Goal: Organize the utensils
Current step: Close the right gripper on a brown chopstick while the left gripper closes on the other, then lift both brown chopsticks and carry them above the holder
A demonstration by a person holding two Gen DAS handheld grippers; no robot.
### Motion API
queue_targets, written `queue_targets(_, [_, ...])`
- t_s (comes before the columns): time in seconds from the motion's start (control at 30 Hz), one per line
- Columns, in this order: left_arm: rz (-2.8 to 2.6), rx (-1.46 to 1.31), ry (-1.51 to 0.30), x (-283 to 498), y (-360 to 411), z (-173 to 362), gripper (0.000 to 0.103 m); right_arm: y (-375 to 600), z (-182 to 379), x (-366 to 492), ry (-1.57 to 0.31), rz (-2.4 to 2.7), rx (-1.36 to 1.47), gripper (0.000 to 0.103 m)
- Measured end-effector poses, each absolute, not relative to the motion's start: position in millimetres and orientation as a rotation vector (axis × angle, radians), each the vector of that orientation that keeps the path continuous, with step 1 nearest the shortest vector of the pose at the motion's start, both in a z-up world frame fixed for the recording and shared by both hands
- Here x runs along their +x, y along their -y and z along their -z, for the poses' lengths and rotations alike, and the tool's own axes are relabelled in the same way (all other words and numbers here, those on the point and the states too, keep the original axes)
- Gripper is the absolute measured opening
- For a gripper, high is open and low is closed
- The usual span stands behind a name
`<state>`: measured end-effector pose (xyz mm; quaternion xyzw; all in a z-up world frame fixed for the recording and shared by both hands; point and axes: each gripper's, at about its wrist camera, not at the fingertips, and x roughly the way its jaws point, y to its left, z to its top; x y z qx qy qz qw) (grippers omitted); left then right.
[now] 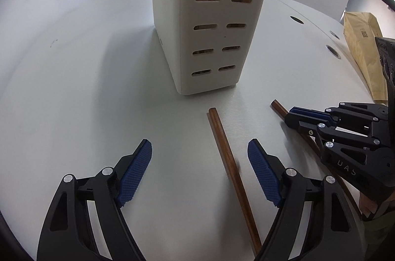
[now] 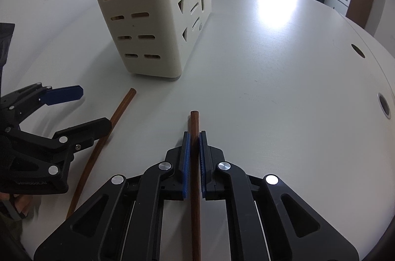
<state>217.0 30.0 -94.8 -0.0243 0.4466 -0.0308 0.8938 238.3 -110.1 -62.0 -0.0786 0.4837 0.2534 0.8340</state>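
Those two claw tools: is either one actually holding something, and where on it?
The right gripper is shut on one brown chopstick, just behind its far tip. The left gripper stands open, holding nothing; the other chopstick lies on the table between its fingers.

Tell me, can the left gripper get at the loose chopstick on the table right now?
Probably yes: the left gripper is open with the loose chopstick lying flat between its fingers, nothing over it. The right gripper grips the other chopstick off to the side.
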Motion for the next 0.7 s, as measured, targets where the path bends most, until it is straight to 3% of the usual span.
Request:
queue_targets(0.17, [0.069, -0.017, -0.951, 225, -21, 98, 0.074, 118, 65, 249, -1.023, -0.535, -0.173, 0.008])
queue_targets(0.3, [0.064, 0.028, -0.974, 232, -16, 98, 0.061, 120, 66, 251, -1.016, -0.516, -0.172, 0.008])
queue_targets(0.43, [0.061, 0.028, -0.989, 236, -17, 97, 0.056, 118, 65, 247, -1.011, -0.517, -0.176, 0.008])
queue_targets(0.5, [0.056, 0.032, -0.996, 236, -19, 96, 0.043, 118, 65, 246, -1.009, -0.516, -0.178, 0.008])
queue_targets(0.63, [0.061, 0.048, -1.013, 236, -21, 95, 0.031, 117, 64, 243, -1.006, -0.518, -0.185, 0.008])
queue_targets(0.7, [0.06, 0.051, -1.016, 235, -25, 95, 0.02, 117, 64, 242, -1.004, -0.517, -0.189, 0.008])
